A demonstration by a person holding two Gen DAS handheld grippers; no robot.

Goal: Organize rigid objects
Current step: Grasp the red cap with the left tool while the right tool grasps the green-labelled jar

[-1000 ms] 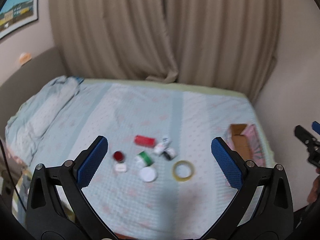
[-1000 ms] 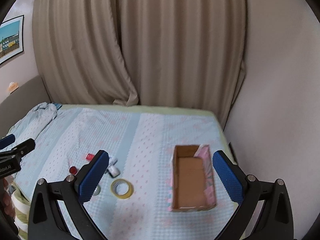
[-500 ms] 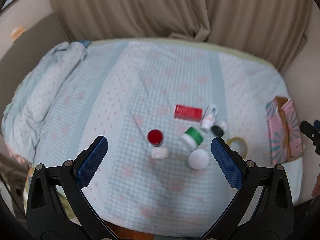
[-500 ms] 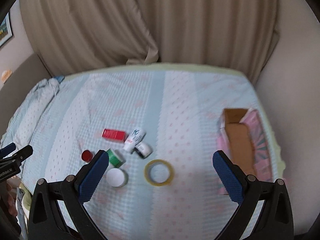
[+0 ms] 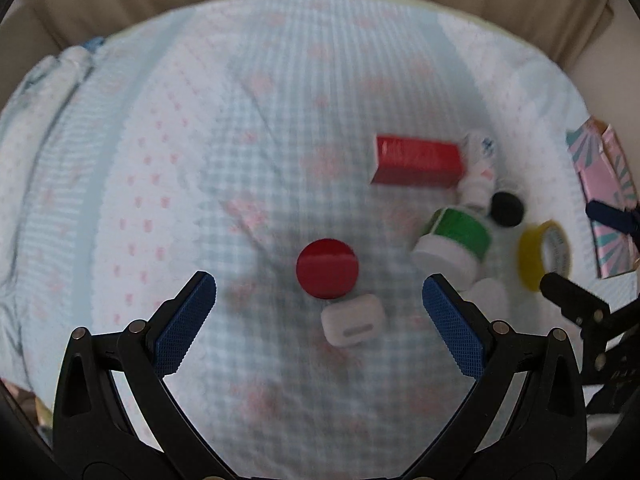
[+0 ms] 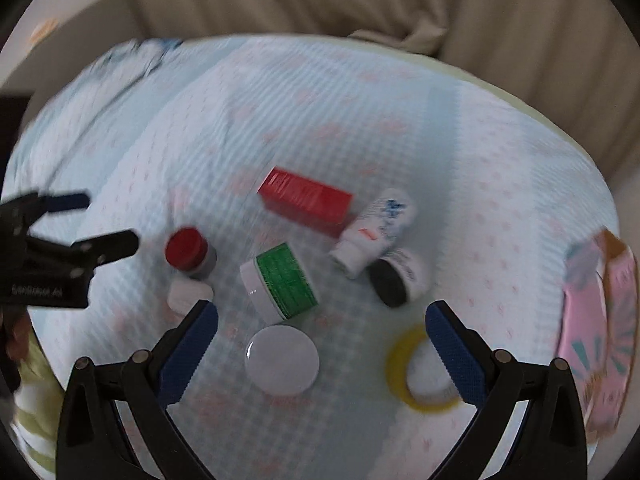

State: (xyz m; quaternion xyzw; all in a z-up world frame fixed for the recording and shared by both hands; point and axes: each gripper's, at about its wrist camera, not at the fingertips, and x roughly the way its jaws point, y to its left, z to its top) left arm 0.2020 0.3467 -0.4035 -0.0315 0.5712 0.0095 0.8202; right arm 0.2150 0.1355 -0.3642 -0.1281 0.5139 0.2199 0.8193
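Several small objects lie on the bed: a red-capped bottle (image 5: 327, 268) (image 6: 188, 252), a white earbud case (image 5: 352, 325) (image 6: 186, 295), a green-labelled jar (image 5: 454, 240) (image 6: 282, 280), a red box (image 5: 418, 161) (image 6: 306, 199), a white tube (image 6: 374, 234), a black-capped jar (image 6: 396, 282), a white round lid (image 6: 282, 360) and a yellow tape roll (image 5: 544, 254) (image 6: 416, 372). My left gripper (image 5: 319, 312) is open above the red bottle and the case. My right gripper (image 6: 321, 342) is open above the white lid.
A pink patterned cardboard box (image 5: 604, 196) (image 6: 600, 320) sits at the bed's right edge. Beige curtains (image 6: 360, 0) hang behind the bed. A rumpled blanket (image 5: 36, 120) lies at the left side.
Both grippers have dropped down close over the cluster of objects. The objects lie as before.
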